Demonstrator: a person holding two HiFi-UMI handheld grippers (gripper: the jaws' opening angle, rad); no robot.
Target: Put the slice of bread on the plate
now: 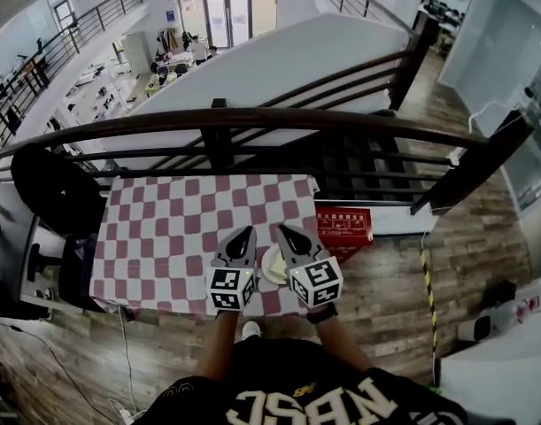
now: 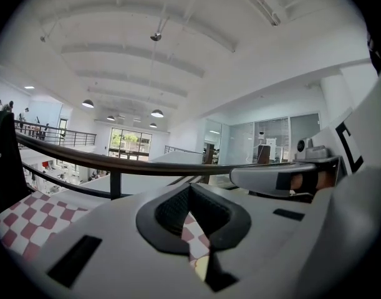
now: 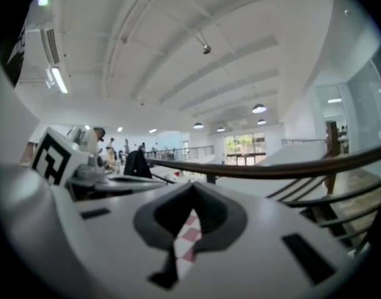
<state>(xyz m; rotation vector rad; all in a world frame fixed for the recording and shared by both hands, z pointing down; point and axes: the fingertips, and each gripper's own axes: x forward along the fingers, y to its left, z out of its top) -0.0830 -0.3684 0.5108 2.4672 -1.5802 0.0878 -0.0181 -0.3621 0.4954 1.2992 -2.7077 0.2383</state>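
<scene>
The left tool and right tool are held shut, empty. Between them a plate lies on the table (the bread cannot be told apart on it). Judged soft and light, the bread is best pinched gently by its crust.

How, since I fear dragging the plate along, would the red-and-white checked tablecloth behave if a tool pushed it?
The red-and-white checked tablecloth lies flat like thin fabric, so it would probably bunch rather than slide stiffly. The pale round plate rests on it near the front edge, so a dragged cloth might carry it along.
</scene>
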